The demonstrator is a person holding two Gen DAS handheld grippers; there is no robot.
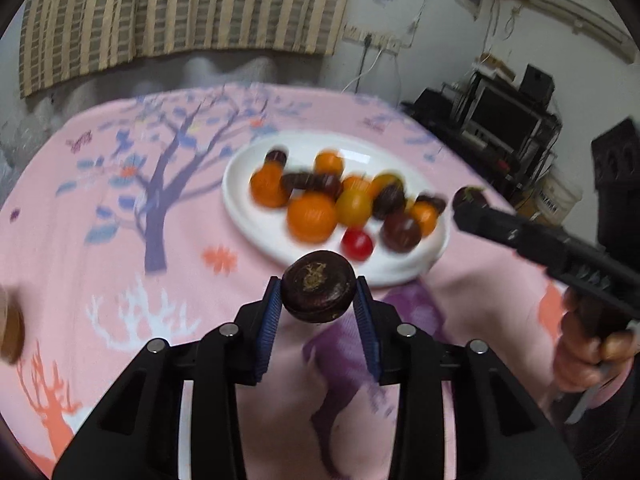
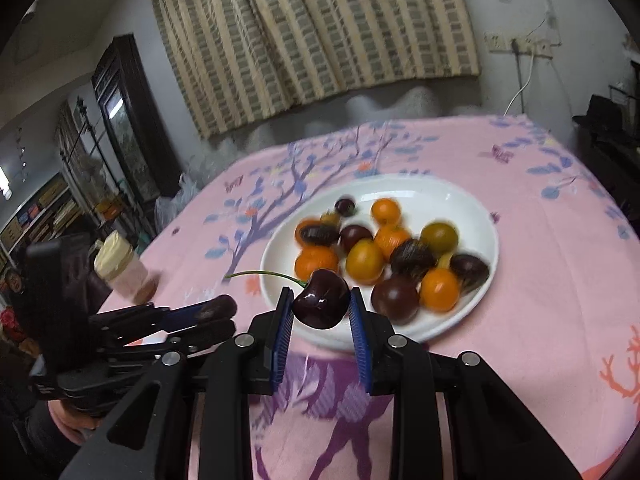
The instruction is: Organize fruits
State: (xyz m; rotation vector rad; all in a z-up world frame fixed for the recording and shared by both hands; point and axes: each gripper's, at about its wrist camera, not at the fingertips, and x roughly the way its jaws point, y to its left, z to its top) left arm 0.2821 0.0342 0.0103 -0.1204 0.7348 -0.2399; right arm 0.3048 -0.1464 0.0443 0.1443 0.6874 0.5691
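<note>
We pinch dark flat fruit (image 1: 319, 298) between left fingers (image 1: 272, 312), light, firm. Right fingers (image 2: 282, 328) squeeze cherry (image 2: 322, 304) at sides: slippery, soft, bruises easily.

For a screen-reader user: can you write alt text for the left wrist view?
The left gripper pinches a dark brown, flattened round fruit above a pink patterned tablecloth. Beyond it, a white plate holds orange, yellow, red and dark fruits, and at right the right gripper holds a small dark fruit.

Both wrist cams close, angled down, sharing plate (image 1: 240, 204).
</note>
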